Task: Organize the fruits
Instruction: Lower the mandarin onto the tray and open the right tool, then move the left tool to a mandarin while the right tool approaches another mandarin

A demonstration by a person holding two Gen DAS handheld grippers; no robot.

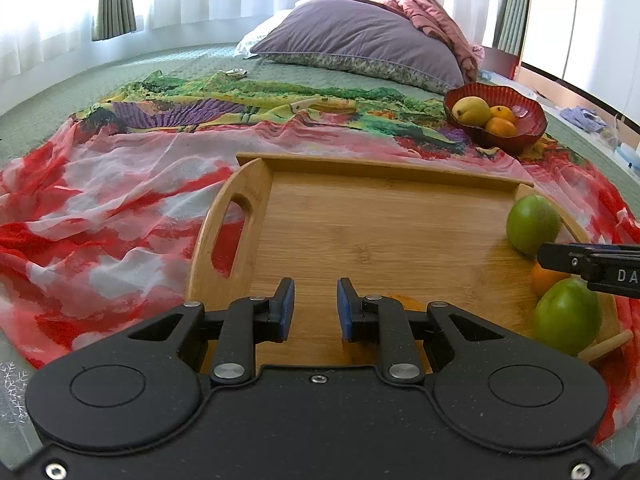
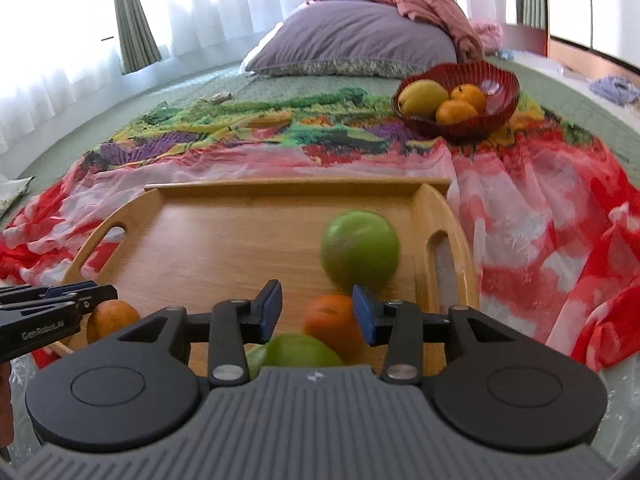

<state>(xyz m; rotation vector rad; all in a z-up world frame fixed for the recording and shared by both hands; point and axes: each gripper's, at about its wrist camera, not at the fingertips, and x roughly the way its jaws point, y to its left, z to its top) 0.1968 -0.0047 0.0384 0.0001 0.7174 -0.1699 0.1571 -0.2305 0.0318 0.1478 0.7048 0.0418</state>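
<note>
Orange tangerine [image 2: 334,320] near tray [image 2: 240,240] right front edge, between two green apples [image 2: 360,252]; firm, round, rolls easily, grip across its middle. Right gripper [image 2: 316,310] open, empty, over it. Left gripper [image 1: 316,306] part-open, empty. Bowl [image 2: 500,92] beyond.

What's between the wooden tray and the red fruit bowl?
Only the colourful cloth lies between the wooden tray and the red bowl; the right wrist view shows no fruit on that stretch.

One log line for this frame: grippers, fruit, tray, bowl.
left gripper: open, empty | right gripper: open, over small orange | wooden tray: green apples, oranges | red ribbed bowl: yellow mango, oranges
</note>
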